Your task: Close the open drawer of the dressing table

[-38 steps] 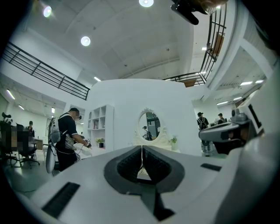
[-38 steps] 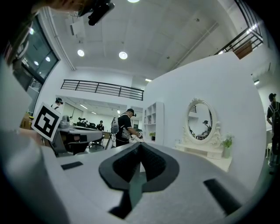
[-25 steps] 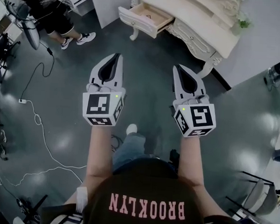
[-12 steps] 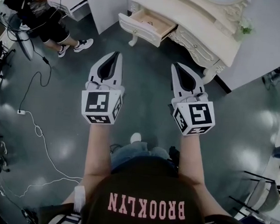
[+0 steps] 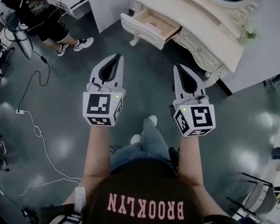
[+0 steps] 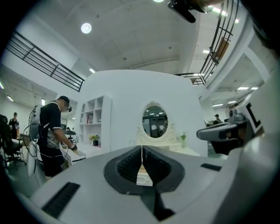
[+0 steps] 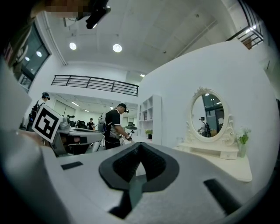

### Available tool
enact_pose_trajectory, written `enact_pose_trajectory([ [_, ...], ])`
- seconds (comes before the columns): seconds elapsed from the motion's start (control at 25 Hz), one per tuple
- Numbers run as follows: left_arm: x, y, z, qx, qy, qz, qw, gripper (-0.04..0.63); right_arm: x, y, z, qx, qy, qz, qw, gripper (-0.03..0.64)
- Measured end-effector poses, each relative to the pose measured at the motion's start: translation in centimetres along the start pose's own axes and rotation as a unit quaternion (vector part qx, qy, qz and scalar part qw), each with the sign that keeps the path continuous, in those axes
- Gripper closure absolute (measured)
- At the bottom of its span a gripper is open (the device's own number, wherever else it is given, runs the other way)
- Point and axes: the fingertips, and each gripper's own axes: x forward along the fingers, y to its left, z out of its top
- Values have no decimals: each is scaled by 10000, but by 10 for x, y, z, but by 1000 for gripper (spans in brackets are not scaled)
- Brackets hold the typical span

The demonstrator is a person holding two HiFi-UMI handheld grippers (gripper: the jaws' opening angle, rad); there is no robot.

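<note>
One word reads clearly: "BROOKLYN", in pink block capitals across the person's dark shirt (image 5: 145, 200), and it shows upside down in the head view. Other than that there are only coded signs. The left cube (image 5: 102, 109) on the left hand-held gripper (image 5: 118, 56) and the right cube (image 5: 196, 120) on the right hand-held gripper (image 5: 177, 67) carry black-and-white square patterns, not letters or digits. The right gripper view catches one of these patterns at its left edge, again with no readable characters.
</note>
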Motion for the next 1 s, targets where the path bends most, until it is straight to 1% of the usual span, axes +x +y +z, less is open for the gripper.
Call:
enact_pose_trajectory([
  [0.24, 20, 12, -5, -21, -1, 45, 10000, 589, 25, -9, -5, 55, -28, 42, 10000, 620],
  [0.52, 57, 33, -8, 6, -13, 134, 9999, 589, 69, -28, -9, 80, -62, 92, 9999, 620],
  [0.8, 115, 56, -8, 31, -31, 136, 9999, 589, 123, -59, -11, 110, -94, 23, 9999, 620],
  [1.0, 164, 68, -14, 37, 91, 28, 9999, 589, 164, -86, -19, 227, -6, -83, 9997, 620],
])
